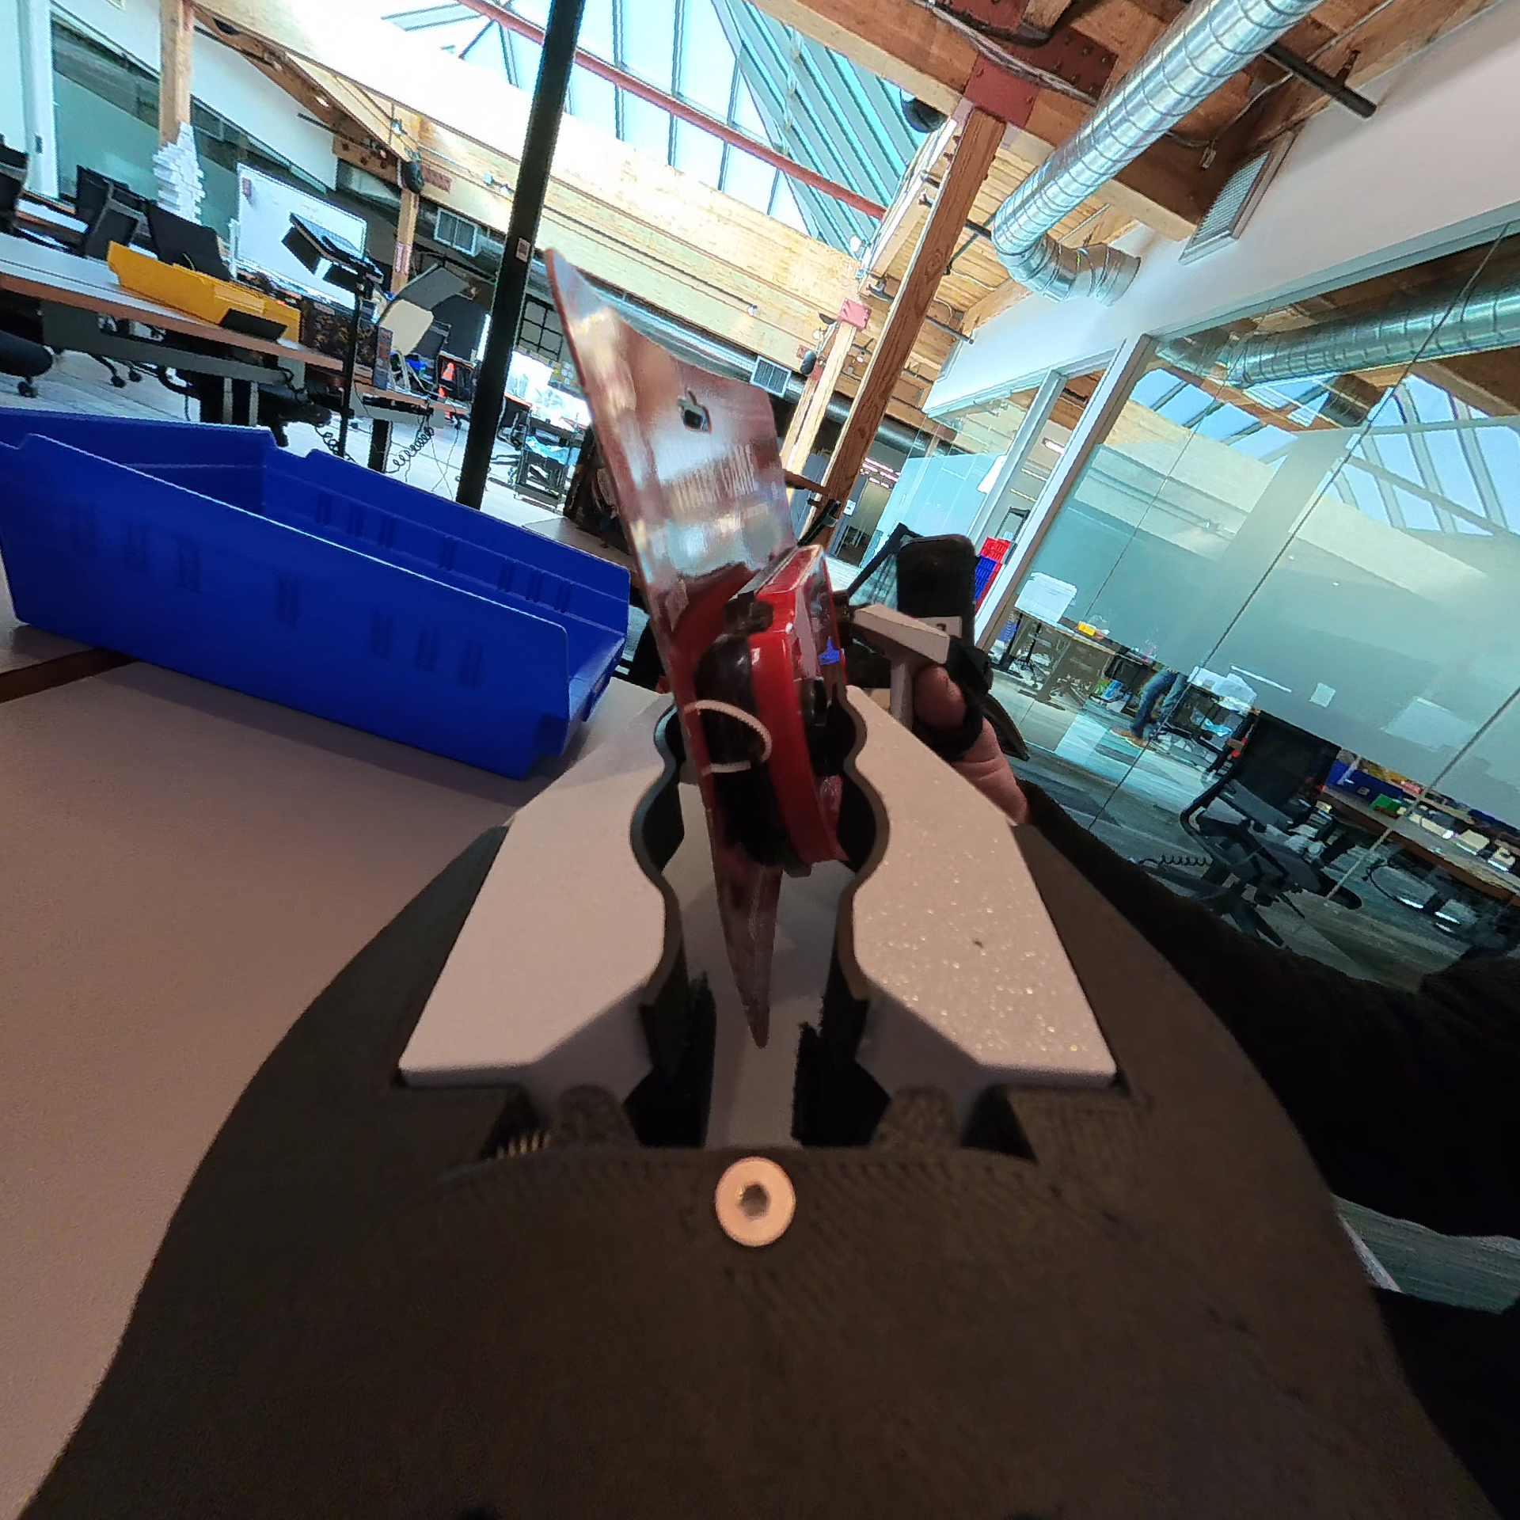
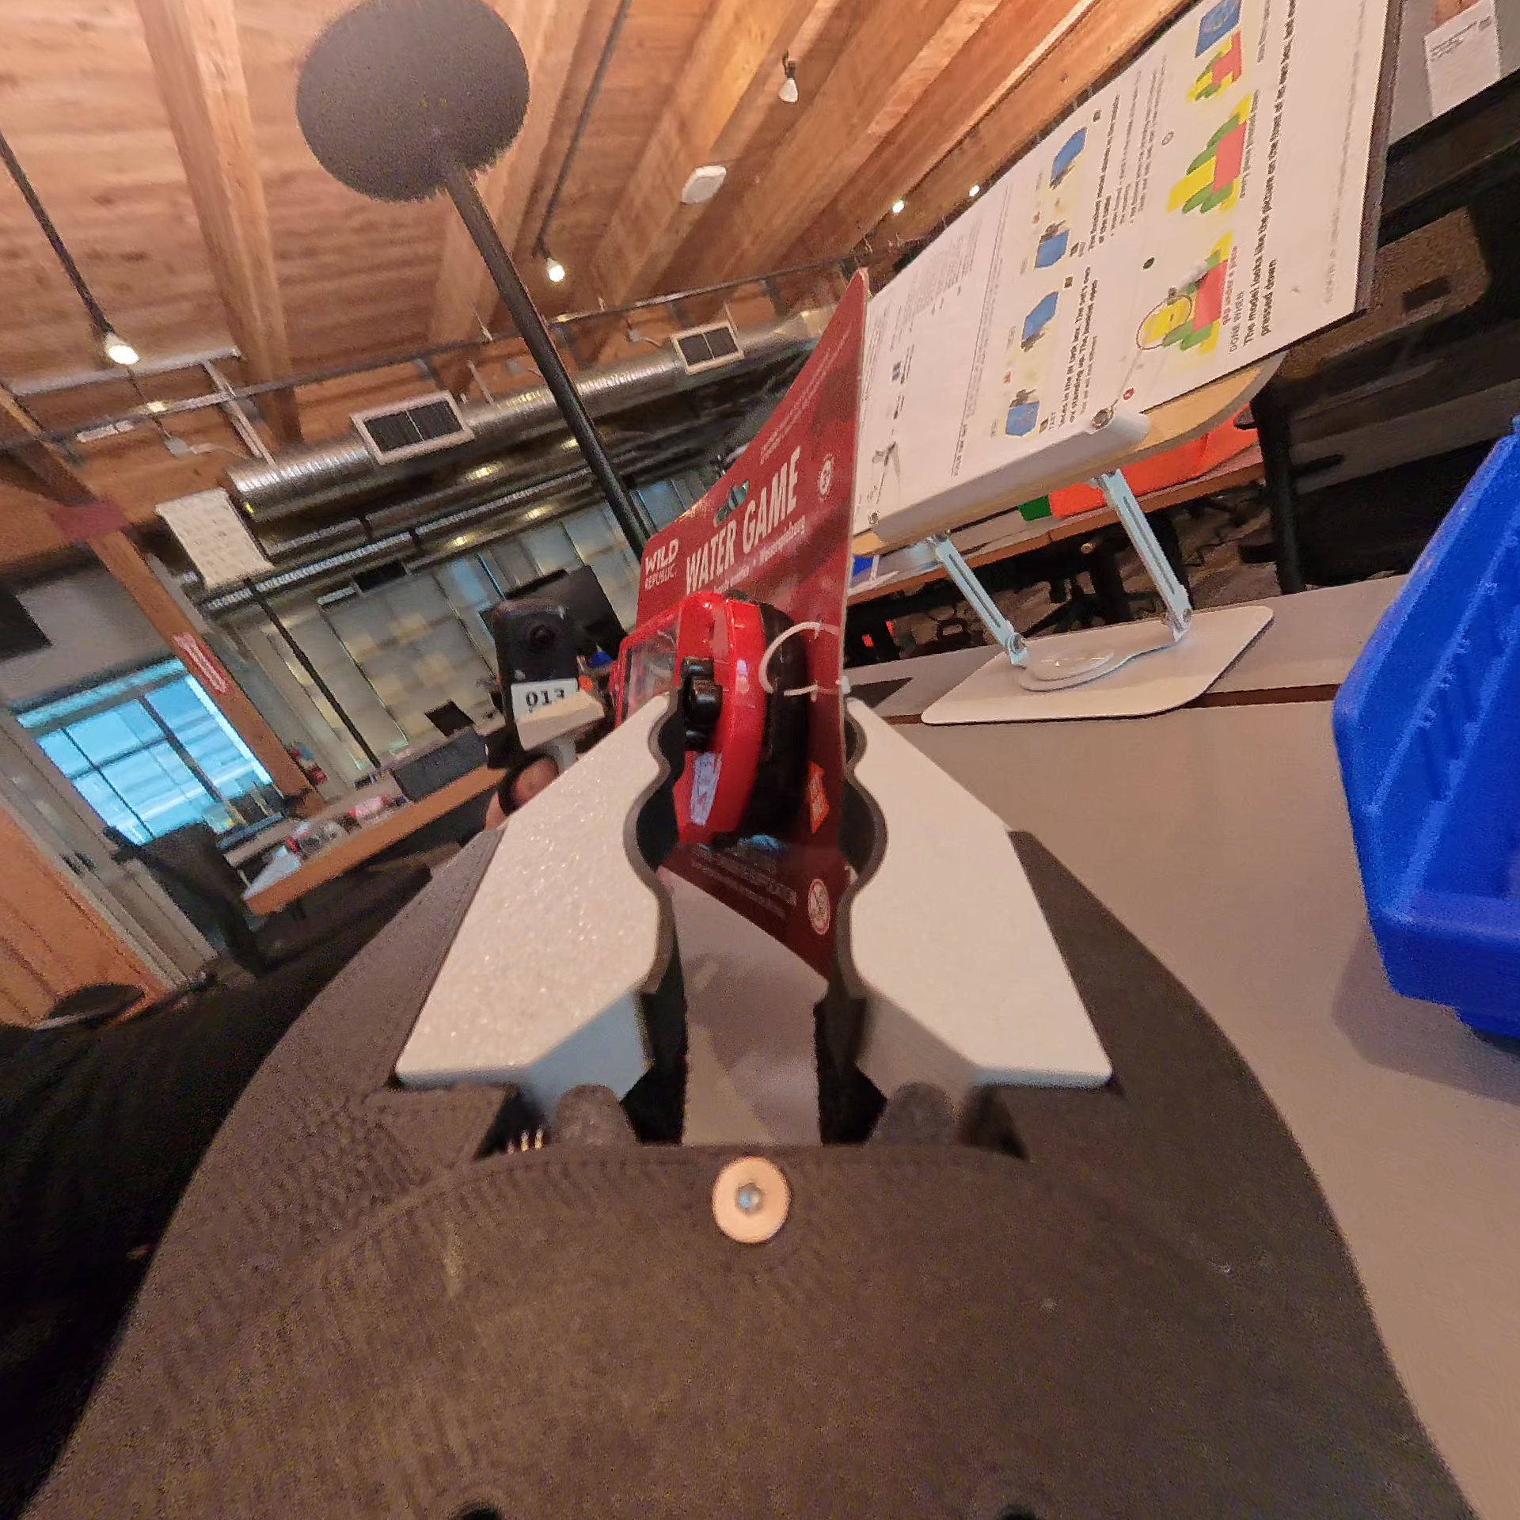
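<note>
A red handheld toy (image 1: 794,658) is fixed with a white zip tie to a red printed backing card (image 1: 683,428). My left gripper (image 1: 761,732) is shut on this packaged toy and holds it upright above the grey table (image 1: 164,905). My right gripper (image 2: 757,724) is shut on the same toy (image 2: 724,683) and card (image 2: 773,493) from the opposite side. Each gripper shows behind the toy in the other's view: the right one in the left wrist view (image 1: 921,633), with a hand on it, and the left one in the right wrist view (image 2: 543,666).
A blue plastic bin (image 1: 288,559) lies on the table to the left in the left wrist view, and at the right edge of the right wrist view (image 2: 1448,740). A tilted stand with a printed sheet (image 2: 1110,247) stands behind. A black pole (image 1: 518,247) rises beyond the bin.
</note>
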Available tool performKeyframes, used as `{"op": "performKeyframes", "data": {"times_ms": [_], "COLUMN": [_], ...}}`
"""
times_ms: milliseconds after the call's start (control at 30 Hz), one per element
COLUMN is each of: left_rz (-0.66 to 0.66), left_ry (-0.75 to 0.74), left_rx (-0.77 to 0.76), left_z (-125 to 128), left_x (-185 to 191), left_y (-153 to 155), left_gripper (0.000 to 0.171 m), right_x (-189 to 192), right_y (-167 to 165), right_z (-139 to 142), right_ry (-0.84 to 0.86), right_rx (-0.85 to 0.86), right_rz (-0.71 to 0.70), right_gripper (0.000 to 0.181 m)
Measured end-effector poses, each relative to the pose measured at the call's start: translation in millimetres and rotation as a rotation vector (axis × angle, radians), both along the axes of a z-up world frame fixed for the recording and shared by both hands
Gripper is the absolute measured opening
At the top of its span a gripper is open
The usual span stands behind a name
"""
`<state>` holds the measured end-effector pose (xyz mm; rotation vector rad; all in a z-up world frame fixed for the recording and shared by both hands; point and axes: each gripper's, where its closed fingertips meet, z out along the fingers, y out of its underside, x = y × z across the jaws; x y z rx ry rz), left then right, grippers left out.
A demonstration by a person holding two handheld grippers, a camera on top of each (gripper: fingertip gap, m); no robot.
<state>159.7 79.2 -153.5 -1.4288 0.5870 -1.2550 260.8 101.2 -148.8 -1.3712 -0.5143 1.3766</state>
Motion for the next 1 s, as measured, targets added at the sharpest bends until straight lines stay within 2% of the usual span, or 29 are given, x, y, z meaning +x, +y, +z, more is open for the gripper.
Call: {"op": "performKeyframes", "data": {"times_ms": [600,733,867,1000], "left_rz": [-0.006,-0.002,0.005,0.002], "left_ry": [0.025,0.023,0.044,0.061], "left_rx": [-0.001,0.004,0.012,0.013], "left_z": [-5,-4,-5,-6], "left_x": [3,1,0,-4], "left_y": [-1,0,0,-1], "left_gripper": [0.03,0.031,0.032,0.031], "right_x": [2,1,1,2], "right_y": [-1,-1,2,2], "right_z": [-8,-3,-9,-10], "right_ry": [-0.166,-0.164,-0.236,-0.261], "right_rx": [0.039,0.071,0.098,0.107], "right_rz": [-0.042,-0.064,-0.114,-0.118], "right_gripper": [0.022,0.03,0.043,0.039]}}
